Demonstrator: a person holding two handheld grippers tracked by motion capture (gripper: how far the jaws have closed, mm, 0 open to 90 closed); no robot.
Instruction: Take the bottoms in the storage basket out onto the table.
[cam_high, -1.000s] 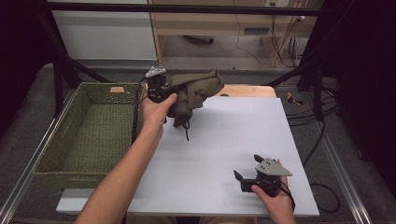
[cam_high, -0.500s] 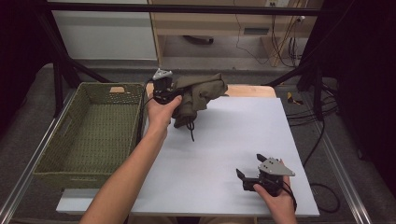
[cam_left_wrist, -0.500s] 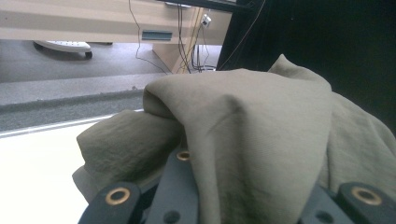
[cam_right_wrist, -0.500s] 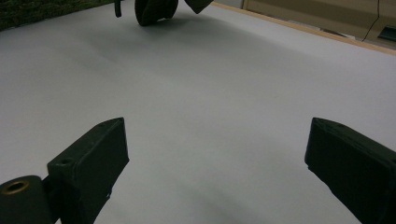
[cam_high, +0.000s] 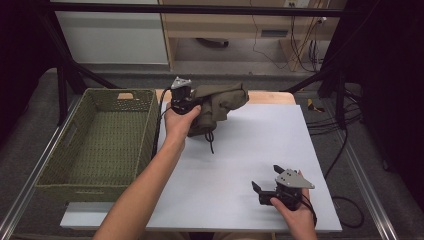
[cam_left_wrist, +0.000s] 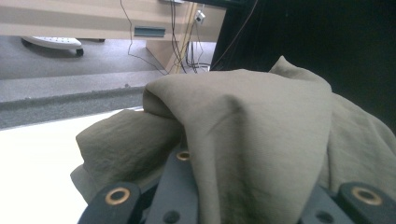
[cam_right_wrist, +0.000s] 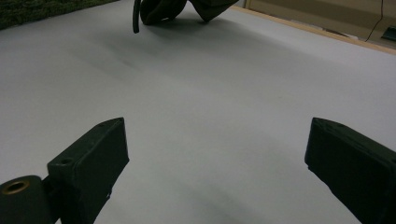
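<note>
Cloth (cam_high: 220, 105) sits bunched at the table's (cam_high: 240, 150) far edge, pinched tight in the left gripper (cam_high: 187, 102). Green basket (cam_high: 100, 135) waits just beside it. Right gripper (cam_high: 270, 187) rests wide apart, holding nothing.

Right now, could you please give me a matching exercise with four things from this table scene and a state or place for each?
Things:
1. left gripper
2. right gripper
3. olive cloth
4. woven basket

States or places:
A. stands left of the white board
B. jaws open, nothing between them
C. bunched up, a dark cord hanging from it
D. shut on fabric

Pairs: 1-D, 2-B, 3-C, 4-A
</note>
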